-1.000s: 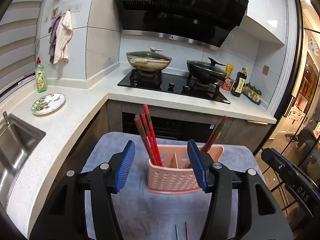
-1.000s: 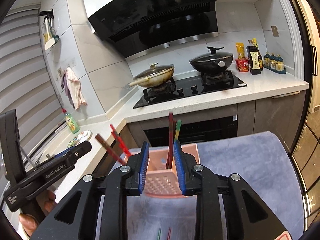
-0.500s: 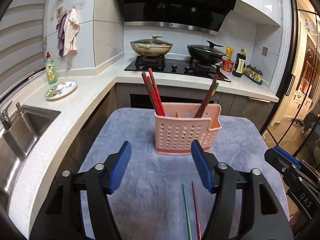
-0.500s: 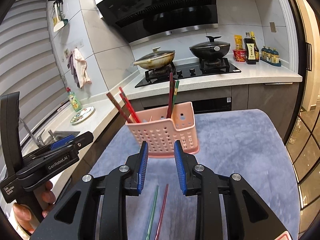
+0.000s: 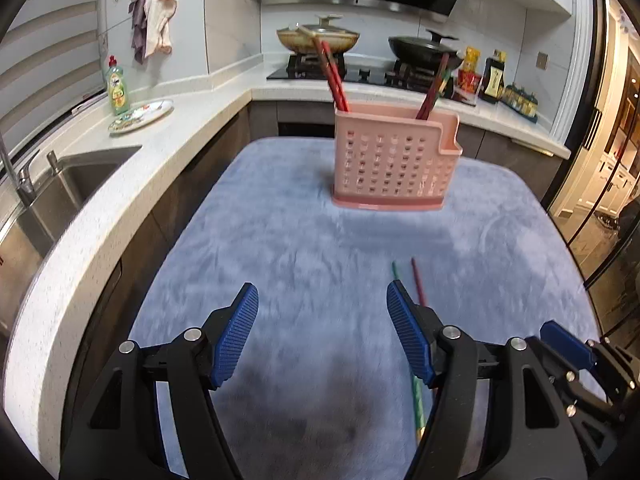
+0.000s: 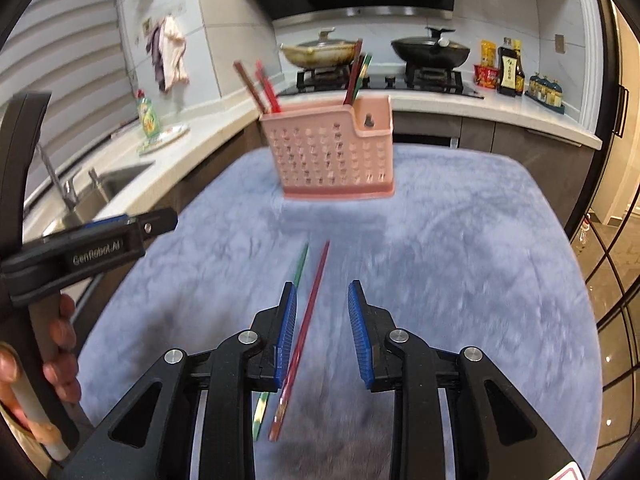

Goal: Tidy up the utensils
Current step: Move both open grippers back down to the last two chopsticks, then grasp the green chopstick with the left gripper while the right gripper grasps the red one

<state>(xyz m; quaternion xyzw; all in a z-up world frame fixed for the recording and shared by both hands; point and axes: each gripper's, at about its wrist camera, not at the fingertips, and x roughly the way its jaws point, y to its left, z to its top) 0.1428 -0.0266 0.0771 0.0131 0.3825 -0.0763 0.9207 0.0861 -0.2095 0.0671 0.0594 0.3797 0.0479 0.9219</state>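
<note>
Two loose chopsticks, green chopstick (image 6: 301,264) and red chopstick (image 6: 316,280), lie mid-counter on the blue cloth (image 6: 460,260) before the pink holder (image 6: 334,152) at its far edge, the left tool (image 5: 322,328) released, jaws having just widened, the right tool (image 6: 322,328) empty, red one below its gap.

Bright indoor light; warm glow at the right edge; motion blur smears the mat (image 5: 304,240) and basket (image 6: 332,152); fisheye bends edges, corners black
</note>
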